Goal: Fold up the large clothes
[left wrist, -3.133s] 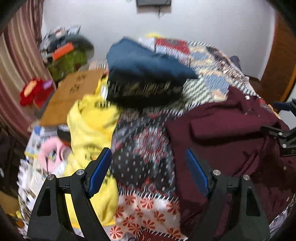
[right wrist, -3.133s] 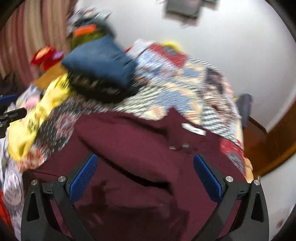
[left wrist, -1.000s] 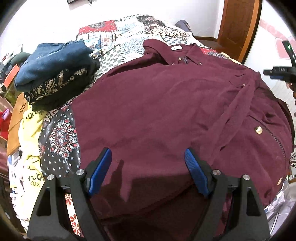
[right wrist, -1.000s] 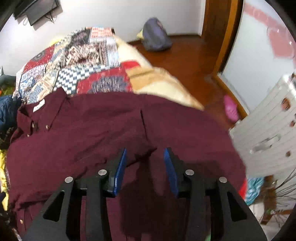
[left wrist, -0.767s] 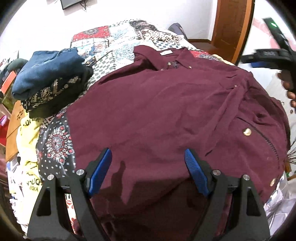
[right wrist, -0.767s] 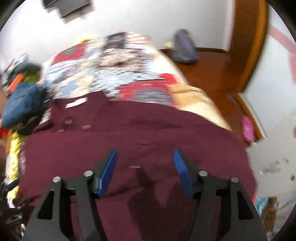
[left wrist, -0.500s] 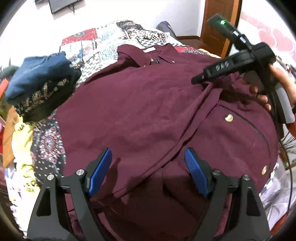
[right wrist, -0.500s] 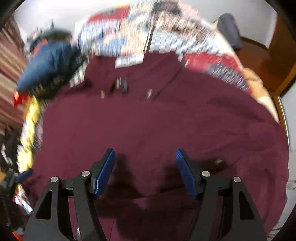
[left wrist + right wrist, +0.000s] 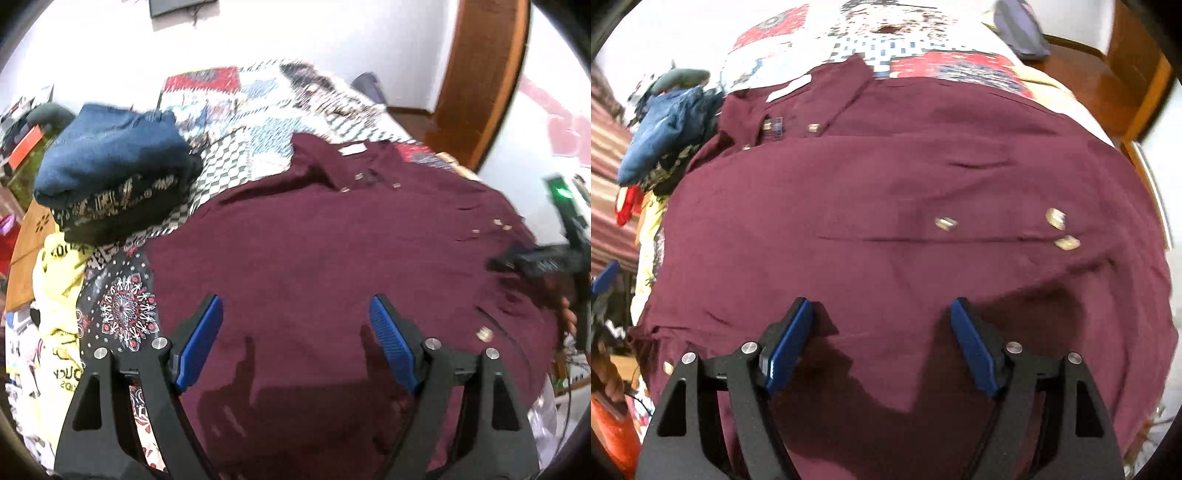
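One maroon shirt (image 9: pixel 332 258) spread flat on the bed (image 9: pixel 258 107), two hand-held grippers above it.
Ahead-left of the left hand-held gripper (image 9: pixel 295 332) sits one folded stack (image 9: pixel 114 177); that gripper is released, empty. The right hand-held gripper (image 9: pixel 881 338) is opening, only flat shirt cloth below its jaws, nothing grasped.

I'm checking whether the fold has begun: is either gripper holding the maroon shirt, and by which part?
Nothing is held. The left gripper stands open above the maroon shirt; the right gripper has its jaws opening over it, with no cloth pinched.
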Demonstrator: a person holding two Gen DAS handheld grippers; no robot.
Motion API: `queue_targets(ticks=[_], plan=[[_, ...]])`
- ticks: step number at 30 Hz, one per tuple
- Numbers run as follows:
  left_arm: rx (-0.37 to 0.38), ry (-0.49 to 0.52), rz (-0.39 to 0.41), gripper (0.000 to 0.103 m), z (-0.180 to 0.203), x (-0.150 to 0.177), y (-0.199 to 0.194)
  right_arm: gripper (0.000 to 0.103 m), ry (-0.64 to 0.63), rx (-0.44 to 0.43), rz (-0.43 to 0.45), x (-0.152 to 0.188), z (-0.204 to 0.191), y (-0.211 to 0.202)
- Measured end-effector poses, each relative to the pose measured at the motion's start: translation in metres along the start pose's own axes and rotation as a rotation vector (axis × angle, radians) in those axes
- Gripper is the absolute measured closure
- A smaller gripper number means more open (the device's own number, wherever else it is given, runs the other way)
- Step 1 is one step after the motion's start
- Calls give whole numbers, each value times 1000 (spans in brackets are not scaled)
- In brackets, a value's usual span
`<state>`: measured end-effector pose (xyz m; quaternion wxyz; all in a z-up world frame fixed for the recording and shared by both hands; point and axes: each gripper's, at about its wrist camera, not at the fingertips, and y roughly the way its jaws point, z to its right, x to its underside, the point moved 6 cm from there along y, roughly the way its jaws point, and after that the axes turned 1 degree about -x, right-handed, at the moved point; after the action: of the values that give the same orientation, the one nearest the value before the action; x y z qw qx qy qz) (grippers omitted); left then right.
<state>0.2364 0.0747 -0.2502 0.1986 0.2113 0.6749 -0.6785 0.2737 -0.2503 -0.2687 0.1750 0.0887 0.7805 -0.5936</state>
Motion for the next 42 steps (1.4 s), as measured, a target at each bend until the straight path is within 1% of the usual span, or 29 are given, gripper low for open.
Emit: queue_targets(ticks=[1,4,5,6,8,10,12,14,18,21,23,25,27,32,36,37,40,42], plan=[[-2,-9,-24,22,0,1,9,29,-3,23,4,4,6,0],[9,-23,-116,22,4,12,37,29,3,28,13,5,9,-9],[9,-22,-128,21,5,15,41,29,8,34,14,4,10,-11],[2,-22,-125,21,8,17,44,29,9,43,26,1,10,-16],[-21,-10,-96,21,11,18,41,29,-5,76,83,-12,6,-25],[-34,5,-92,21,12,20,39,29,-9,131,148,-22,13,-36],[-41,5,-94,21,13,20,39,29,5,183,188,-28,21,-41],[-44,4,-98,21,13,21,39,29,21,202,194,-32,30,-38],[-57,16,-111,21,14,19,37,29,78,240,145,-21,54,-19],[-67,24,-115,21,17,17,37,29,118,218,124,-7,64,-17],[-68,32,-114,21,20,14,36,29,154,204,129,3,75,-23],[-65,46,-105,21,27,9,35,29,197,169,161,10,87,-35],[-59,58,-92,21,36,2,33,29,279,87,204,16,102,-51],[-28,59,-49,21,60,-18,28,29,477,33,309,28,152,-84],[7,48,-24,21,78,-33,25,29,646,81,336,46,200,-92],[12,45,-20,21,81,-35,25,29,703,69,334,54,215,-89],[24,42,-16,21,88,-38,25,29,864,-23,329,72,247,-75],[24,43,-21,21,91,-40,27,29,984,-118,327,85,268,-58]])
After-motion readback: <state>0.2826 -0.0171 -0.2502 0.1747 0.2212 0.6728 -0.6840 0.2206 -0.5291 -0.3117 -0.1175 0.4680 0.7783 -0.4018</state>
